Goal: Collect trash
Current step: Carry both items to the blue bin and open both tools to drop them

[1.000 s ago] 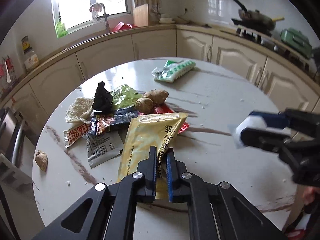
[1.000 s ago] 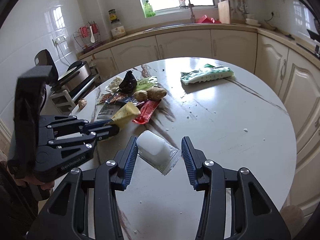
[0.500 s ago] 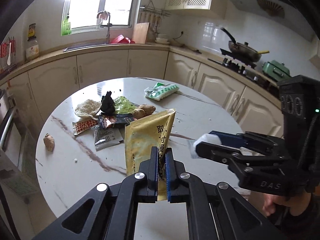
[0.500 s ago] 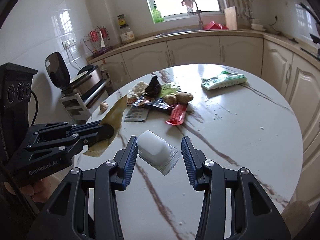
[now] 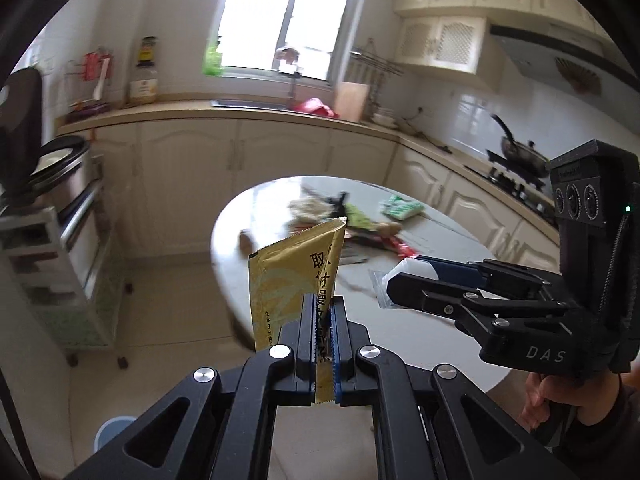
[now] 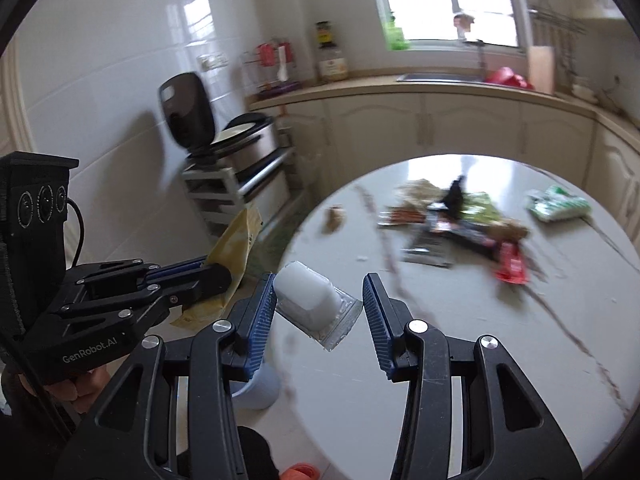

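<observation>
The heap of litter on the round bench (image 6: 460, 320) is smeared by motion, so most of it cannot be told apart: a red wrapper (image 6: 510, 266), a green-and-white packet (image 6: 558, 208) off to one side, a dark crumpled lump (image 6: 456, 196), and some brownish bits too blurred to name. The bench top is pale, glossy stone with dark veins, and its near edge is cut off by the tongs in both views.

The left tongs (image 5: 324, 340) are pressed together on a flat yellow pouch (image 5: 296, 276), which stands upright out of them, printed with dark characters; its lower end hides between the blue ribbed pads. From the right wrist view the same pouch (image 6: 236, 248) pokes out beyond the black frame, off the bench and over the floor.

The right tongs (image 6: 318, 312) are part-way spread around a small white plastic cup (image 6: 306, 296) with a clear crinkled film flap at its mouth. It lies tilted between the pads; the pad on the cup's closed end touches it, while the film flap reaches the other pad. Whether anything is in the cup I cannot tell.

Below the tongs, a pale blue round bin (image 6: 256, 388) shows on the floor, mostly hidden; its inside is not visible. A hand (image 5: 560, 396) grips the right handle.
</observation>
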`<action>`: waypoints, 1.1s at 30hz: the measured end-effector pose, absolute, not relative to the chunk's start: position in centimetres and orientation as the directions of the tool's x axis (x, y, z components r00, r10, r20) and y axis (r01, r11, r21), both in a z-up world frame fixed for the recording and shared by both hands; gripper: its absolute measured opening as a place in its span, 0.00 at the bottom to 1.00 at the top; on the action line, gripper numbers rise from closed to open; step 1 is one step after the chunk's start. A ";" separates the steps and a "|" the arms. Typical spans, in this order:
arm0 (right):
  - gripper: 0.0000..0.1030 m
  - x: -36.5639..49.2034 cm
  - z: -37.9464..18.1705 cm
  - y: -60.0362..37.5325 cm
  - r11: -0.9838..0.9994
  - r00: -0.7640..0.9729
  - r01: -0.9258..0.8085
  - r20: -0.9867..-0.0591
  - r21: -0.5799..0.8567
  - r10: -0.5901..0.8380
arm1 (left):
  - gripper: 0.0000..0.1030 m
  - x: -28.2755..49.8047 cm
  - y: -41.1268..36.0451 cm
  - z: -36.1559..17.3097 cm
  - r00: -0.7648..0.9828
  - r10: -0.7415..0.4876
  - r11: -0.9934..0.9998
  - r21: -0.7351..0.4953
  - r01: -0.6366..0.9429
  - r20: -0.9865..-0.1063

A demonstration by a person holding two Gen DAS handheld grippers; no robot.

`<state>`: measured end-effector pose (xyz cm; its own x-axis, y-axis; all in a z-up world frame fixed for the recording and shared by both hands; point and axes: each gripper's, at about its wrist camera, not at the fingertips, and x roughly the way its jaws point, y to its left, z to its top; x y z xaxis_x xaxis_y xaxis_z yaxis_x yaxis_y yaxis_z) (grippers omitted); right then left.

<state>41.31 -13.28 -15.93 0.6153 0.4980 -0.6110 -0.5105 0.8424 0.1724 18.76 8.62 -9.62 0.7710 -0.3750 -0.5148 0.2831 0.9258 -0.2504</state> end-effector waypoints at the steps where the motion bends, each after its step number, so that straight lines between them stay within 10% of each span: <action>1: 0.41 41.4 -16.1 -11.5 0.827 0.598 -0.535 -0.615 0.172 0.514 | 0.02 18.2 10.2 -9.9 0.777 -0.360 0.931 -0.253 0.262 -0.517; 25: 0.41 44.6 -35.7 18.6 0.615 0.179 -0.752 -0.825 0.237 0.536 | 0.03 14.2 38.4 -24.5 0.647 -0.069 0.912 -0.311 -0.267 -0.759; 33: 0.52 45.4 -38.1 21.6 0.621 0.147 -0.739 -0.836 0.262 0.528 | 0.45 11.8 40.0 -22.8 0.607 0.102 0.892 -0.197 -0.406 -0.788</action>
